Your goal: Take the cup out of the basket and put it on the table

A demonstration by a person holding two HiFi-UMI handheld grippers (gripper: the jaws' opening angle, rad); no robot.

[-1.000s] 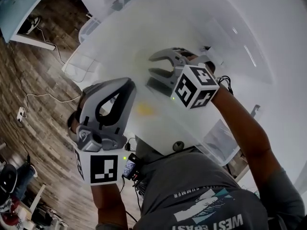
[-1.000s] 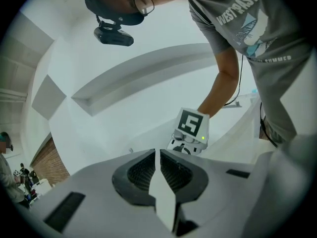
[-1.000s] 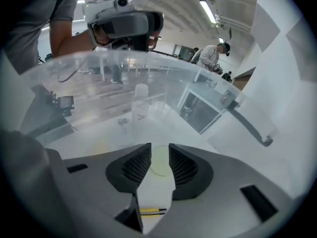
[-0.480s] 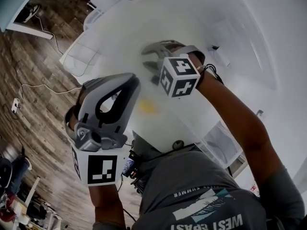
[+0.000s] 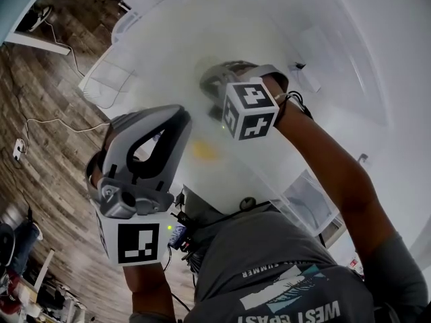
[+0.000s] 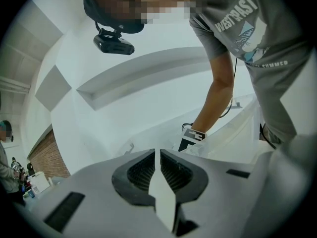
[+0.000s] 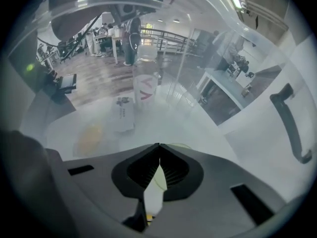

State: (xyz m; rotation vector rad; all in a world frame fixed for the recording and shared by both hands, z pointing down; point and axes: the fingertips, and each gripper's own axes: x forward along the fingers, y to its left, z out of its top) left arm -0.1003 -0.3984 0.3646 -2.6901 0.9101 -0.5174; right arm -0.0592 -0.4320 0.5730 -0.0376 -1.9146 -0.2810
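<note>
In the head view my right gripper [image 5: 217,81] hovers over the white table [image 5: 283,32], its jaws blurred. In the right gripper view the right gripper [image 7: 159,146] has its tips together and nothing clearly between them. A pale curved rim [image 7: 181,146], perhaps the cup's, shows just past the tips. Ahead, through hazy clear plastic, stand a clear bottle [image 7: 144,86], a small packet [image 7: 124,114] and a yellow patch [image 7: 89,138]. My left gripper [image 5: 180,113] is shut and empty, held off the table's near edge; in its own view the left gripper [image 6: 156,150] points up at the person.
Clear plastic baskets sit at the table's left corner [image 5: 108,86] and by its near right edge [image 5: 306,200]. A yellow object [image 5: 204,150] lies on the table near the front. A black handle [image 7: 290,123] shows at the right. Cables trail over the wooden floor [image 5: 40,133].
The right gripper's jaws, wide open a second ago, have closed, and it has moved left and farther over the table. The left gripper has sunk slightly.
</note>
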